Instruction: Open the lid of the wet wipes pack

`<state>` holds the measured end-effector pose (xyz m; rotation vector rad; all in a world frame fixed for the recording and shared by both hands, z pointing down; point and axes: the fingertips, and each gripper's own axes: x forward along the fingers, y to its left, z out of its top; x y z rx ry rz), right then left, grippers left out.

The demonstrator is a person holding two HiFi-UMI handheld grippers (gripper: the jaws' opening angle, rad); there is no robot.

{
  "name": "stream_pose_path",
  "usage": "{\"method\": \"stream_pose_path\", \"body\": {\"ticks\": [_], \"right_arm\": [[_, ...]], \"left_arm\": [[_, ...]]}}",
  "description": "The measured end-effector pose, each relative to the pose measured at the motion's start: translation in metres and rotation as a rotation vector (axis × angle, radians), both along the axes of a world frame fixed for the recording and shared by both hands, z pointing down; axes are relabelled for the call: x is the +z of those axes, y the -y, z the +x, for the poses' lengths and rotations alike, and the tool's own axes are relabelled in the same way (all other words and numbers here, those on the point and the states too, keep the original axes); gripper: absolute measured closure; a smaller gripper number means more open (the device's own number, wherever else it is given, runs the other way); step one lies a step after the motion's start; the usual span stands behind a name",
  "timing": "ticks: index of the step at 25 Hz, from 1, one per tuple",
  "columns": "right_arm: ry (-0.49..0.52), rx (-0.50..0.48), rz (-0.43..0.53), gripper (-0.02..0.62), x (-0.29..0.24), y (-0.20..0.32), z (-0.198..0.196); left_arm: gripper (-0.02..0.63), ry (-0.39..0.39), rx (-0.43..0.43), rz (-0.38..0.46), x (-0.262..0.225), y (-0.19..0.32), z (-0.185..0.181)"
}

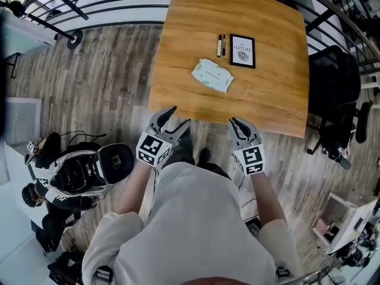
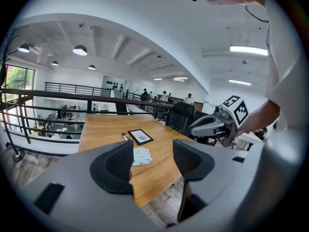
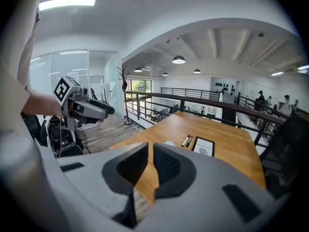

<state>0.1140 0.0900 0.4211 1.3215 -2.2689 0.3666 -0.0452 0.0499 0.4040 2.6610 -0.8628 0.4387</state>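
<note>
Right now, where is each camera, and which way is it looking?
Head view: on the person's head, looking steeply down at the table, wet wipes pack, left tool and right tool; shirt and arms show.
Left gripper view: on the left tool, facing across the table; the other arm shows.
Right gripper view: on the right tool, facing the table; a hand shows.
Both gripper views share the framed card.

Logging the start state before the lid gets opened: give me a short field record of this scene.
surface: wooden table
target: pale green flat wet wipes pack, lying flat, untouched
nearby: black-framed picture; two marker pens
left gripper: jaws wide apart, empty
right gripper: jaws a narrow slit apart, empty
</note>
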Motion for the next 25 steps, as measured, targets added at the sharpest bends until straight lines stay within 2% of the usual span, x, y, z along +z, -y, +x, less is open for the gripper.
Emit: {"method": "stream_pose_path", "body": {"ticks": [5, 11, 16, 20, 25], "right_arm": [[-0.059, 0.026, 0.002, 0.575, 0.051, 0.059, -0.008], [-0.11, 0.056, -0.057, 0.575, 0.068, 0.099, -0.012], [-0.176, 0.07, -0.081, 0.574, 0.104, 0.128, -0.01], [-0.243, 0.033, -0.105, 0.569, 0.132, 0.157, -0.01], [-0.344, -0.059, -0.127, 0.569, 0.169, 0.179, -0.011]], "left_arm": [[0.357, 0.023, 0.102, 0.034, 0.059, 0.056, 0.007], [0.356, 0.059, 0.223, 0.021, 0.078, 0.1, 0.023], [0.354, 0.12, 0.319, 0.068, 0.125, 0.129, 0.041], [0.353, 0.155, 0.371, 0.087, 0.155, 0.155, 0.062], [0.353, 0.199, 0.391, 0.094, 0.188, 0.172, 0.085]]}}
